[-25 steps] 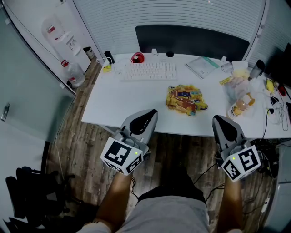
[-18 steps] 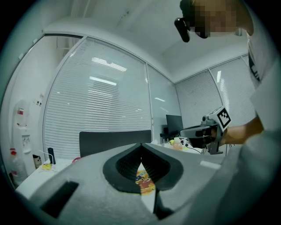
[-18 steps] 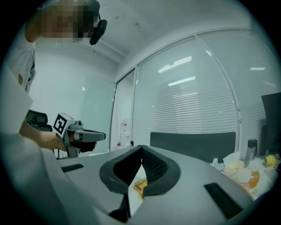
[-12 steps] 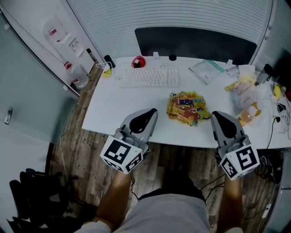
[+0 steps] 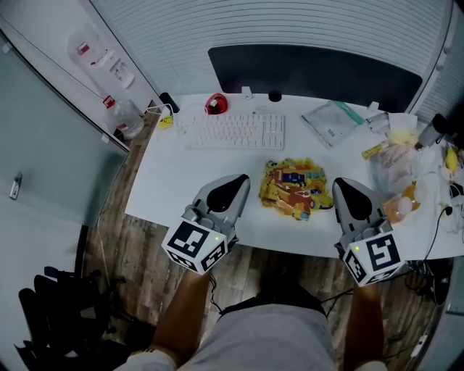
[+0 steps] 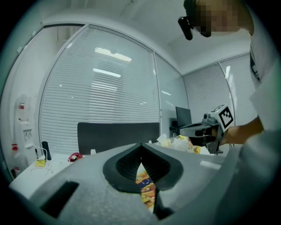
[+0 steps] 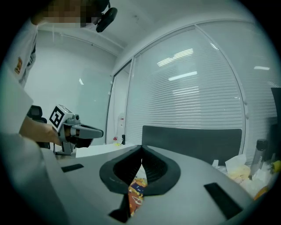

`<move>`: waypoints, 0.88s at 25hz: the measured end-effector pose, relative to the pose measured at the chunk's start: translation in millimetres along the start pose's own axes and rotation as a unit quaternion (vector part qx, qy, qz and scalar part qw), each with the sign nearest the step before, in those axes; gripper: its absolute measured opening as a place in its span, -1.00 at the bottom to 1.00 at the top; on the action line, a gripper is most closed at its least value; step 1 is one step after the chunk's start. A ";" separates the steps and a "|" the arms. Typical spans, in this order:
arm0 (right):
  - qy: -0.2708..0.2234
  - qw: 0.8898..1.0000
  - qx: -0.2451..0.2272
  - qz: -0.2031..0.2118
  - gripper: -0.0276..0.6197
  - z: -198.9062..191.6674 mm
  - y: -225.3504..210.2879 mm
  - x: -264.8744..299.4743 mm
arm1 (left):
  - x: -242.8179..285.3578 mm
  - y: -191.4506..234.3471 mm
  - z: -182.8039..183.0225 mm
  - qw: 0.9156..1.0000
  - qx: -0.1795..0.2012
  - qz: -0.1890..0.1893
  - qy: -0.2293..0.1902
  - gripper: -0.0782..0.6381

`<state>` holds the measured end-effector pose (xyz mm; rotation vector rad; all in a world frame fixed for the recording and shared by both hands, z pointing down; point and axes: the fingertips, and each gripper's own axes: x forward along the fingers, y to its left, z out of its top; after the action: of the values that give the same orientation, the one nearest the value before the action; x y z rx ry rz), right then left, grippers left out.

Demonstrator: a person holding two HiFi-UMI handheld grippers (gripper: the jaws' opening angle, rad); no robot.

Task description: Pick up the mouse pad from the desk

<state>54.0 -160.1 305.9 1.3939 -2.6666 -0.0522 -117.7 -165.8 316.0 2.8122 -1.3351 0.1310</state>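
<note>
Office corner: white blinds [image 5: 290, 22] at the back, wood floor [image 5: 138, 253], white counter [image 5: 174, 181] with a dark panel [image 5: 312, 69] standing along its far edge. A water dispenser [image 5: 98, 54] and a bottle [image 5: 129, 116] are off the counter's left end, and an office chair [image 5: 51, 319] is at lower left.

On the counter:
- keyboard [image 5: 232, 132] at centre-back
- red object [image 5: 215, 106] just behind the keyboard's left end
- clear packet [image 5: 331, 123] to the keyboard's right
- pile of plastic bags [image 5: 397, 163] with yellow bits at the right end

The mouse pad [image 5: 293, 188] has a busy yellow/orange/blue print. It lies flat in front of the keyboard, apart from it, toward the counter's near edge.

The left tongs [image 5: 238, 182] have jaws together and grip nothing. Their tip is over the counter just left of the pad. The right tongs [image 5: 341, 185] are also closed and empty, with the tip at the pad's right edge. I can't tell whether either touches the pad. Both gripper views show the pad's print through the slit under the closed jaws, ahead and lower.

In the way: the bag pile sits close on the outer side of the right tongs. The keyboard is behind the pad, clear of both tongs.

Compared with a second ago, the pad was ahead of both tips and now sits between them. Both tips reach further in over the counter's near edge. The things on the counter keep the same layout.
</note>
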 end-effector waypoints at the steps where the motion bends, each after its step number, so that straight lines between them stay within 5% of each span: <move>1: 0.004 1.000 -0.003 0.000 -0.88 -3.3 -4.8 3.6 | 6.3 1.1 -2.9 1.000 -0.002 0.002 0.004 -0.74; 13: 0.058 0.998 0.024 0.001 -0.88 -53.0 -48.5 36.9 | 58.9 12.4 -47.8 0.995 -0.060 0.044 0.071 -0.74; 22: 0.128 0.991 0.036 0.005 -0.87 -93.2 -59.2 53.6 | 75.0 23.0 -92.0 0.979 -0.126 0.058 0.147 -0.73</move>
<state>84.4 -235.1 398.2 1.3089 -2.4849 0.2103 -94.3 -232.8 413.9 2.3957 -1.3385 0.3399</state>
